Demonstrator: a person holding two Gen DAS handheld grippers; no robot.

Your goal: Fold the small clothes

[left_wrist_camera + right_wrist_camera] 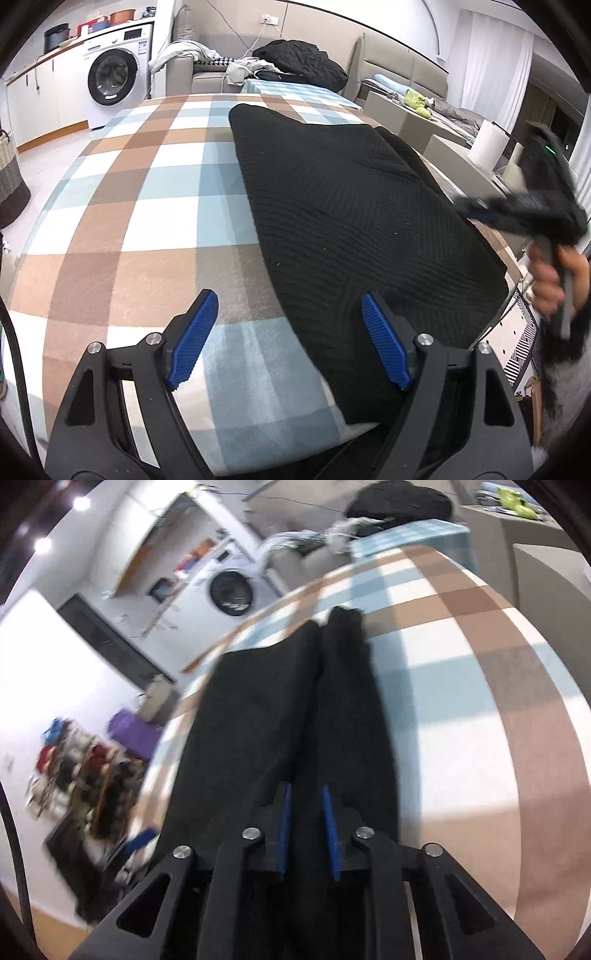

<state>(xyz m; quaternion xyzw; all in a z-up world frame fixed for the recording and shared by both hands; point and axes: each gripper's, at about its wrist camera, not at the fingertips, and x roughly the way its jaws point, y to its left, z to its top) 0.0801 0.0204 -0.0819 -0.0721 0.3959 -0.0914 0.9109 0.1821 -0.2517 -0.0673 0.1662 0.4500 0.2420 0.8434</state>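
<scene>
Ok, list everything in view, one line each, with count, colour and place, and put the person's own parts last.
black knit garment: one, black, lying on the checked cloth, right half
checked cloth: one, brown, blue and white, covering the table
washing machine: one, white, far left
paper towel roll: one, white, far right
black jacket: one, black, on the sofa behind
left hand-held gripper: blue pads, open above the garment's near edge
right hand-held gripper: blue pads, gripping a garment fold
right hand: one, holding the handle

Black ribbed knit garment lying flat on checked blanket, one edge pinched up, folds hanging.
</scene>
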